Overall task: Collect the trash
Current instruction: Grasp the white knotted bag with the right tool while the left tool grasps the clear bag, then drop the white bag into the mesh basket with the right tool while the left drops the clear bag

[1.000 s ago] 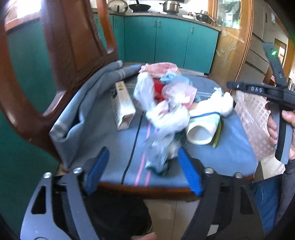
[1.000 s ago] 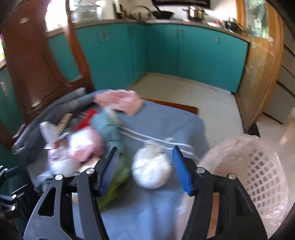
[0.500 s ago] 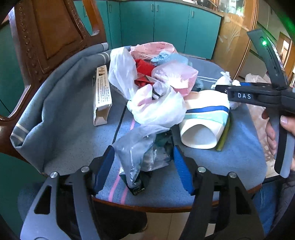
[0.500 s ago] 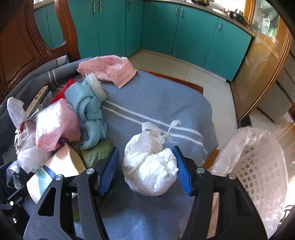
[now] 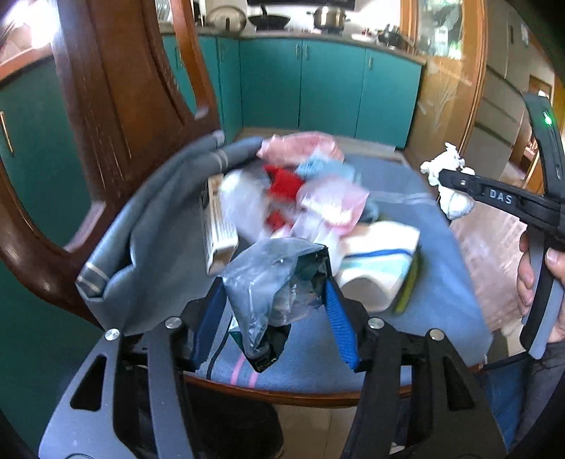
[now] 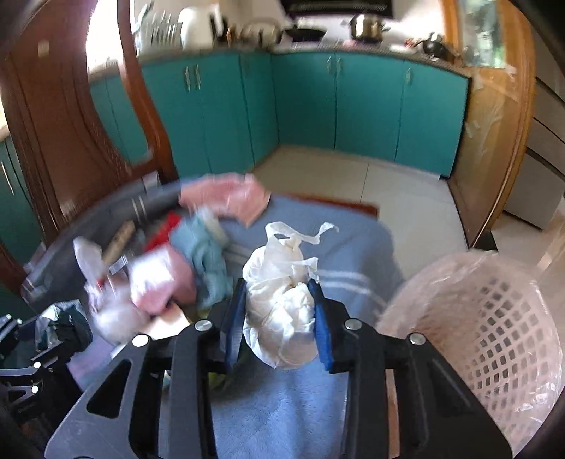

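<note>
Left gripper (image 5: 273, 310), jaws just closed, clamped on crumpled clear plastic bag (image 5: 268, 279) above blue-covered chair seat (image 5: 441, 254); right gripper (image 6: 279, 325), likewise closed, clamped on knotted white bag (image 6: 282, 303) beside lined basket (image 6: 494, 317).

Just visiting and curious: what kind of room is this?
Most likely a home kitchen: teal cabinets run under a counter holding a steel pot and a wok, with a wooden chair in front.
</note>
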Tool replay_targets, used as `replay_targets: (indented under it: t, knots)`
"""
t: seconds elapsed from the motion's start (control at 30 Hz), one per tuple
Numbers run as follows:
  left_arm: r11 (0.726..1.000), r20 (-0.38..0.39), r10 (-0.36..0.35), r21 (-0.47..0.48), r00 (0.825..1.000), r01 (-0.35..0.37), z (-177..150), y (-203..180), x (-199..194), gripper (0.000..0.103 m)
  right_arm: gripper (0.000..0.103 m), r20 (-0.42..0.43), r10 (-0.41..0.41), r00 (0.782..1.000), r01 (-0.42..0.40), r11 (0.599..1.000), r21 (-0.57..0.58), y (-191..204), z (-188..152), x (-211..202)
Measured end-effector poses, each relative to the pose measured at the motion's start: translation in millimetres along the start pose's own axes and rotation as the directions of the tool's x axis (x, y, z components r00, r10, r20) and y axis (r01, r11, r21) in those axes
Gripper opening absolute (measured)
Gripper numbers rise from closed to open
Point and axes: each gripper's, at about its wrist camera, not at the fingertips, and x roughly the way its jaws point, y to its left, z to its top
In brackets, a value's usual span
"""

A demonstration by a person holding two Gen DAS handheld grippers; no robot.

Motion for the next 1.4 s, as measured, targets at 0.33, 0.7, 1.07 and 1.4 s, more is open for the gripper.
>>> replay_targets:
  t: [0.33,0.7,1.07,1.4]
  knots:
    - [0.999,0.083,-0.003,0.034,0.997,0.0,10.2,-44.6,-31.3,0.058,0.035,0.068,-0.139,0.988,0.13,0.985,0.117,-69.9,-2.2,-54.2]
    - [0.976,0.043,-0.168,0.146,0.985,0.16,22.9,-129.8,-17.4,0.058,0.04,-0.207,-0.231,0.951,0.278,0.929,0.243,-147.9,-48.9,-44.0]
    - [0.929,-0.017,-0.3,0.223,0.954,0.296,36.4,-203.5,6.4,0.058,0.072,-0.051,-0.23,0.972,0.23,0.874,0.428,-178.6,-46.6,-83.6]
    - [0.807,-0.149,-0.485,0.303,0.862,0.507,39.6,-268.9,32.4,0.08,0.075,0.157,-0.348,0.924,0.159,0.724,0.671,-221.5,-59.9,-140.0]
